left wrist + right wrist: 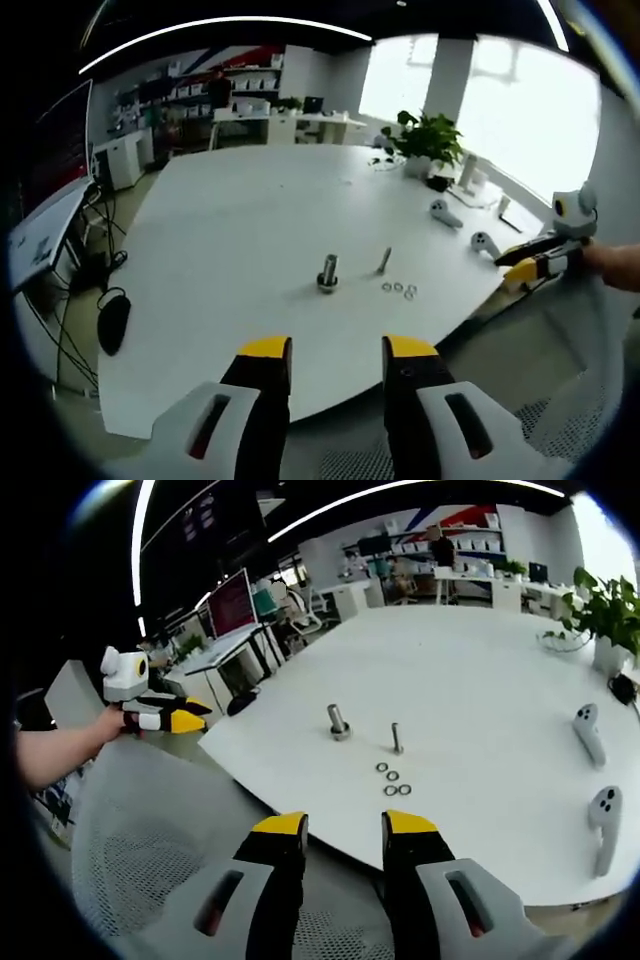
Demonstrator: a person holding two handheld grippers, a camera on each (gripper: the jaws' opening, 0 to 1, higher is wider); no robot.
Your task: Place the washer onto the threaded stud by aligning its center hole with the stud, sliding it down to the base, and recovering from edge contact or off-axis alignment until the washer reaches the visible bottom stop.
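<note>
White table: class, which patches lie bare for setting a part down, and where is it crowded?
On the large white table, the far stretch beyond the thick metal stud and thin upright bolt is bare, as is the span between the four small metal washers and two white controllers. It is crowded around stud, bolt and washers, and near the potted green plant.

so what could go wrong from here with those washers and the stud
The washers are small, flat and bunched close together, so the right hand-held gripper, open and short of the table, may nudge or grab more than one. The thin stud stands beside a thicker bolt; an off-axis approach could catch a washer on the threads.
</note>
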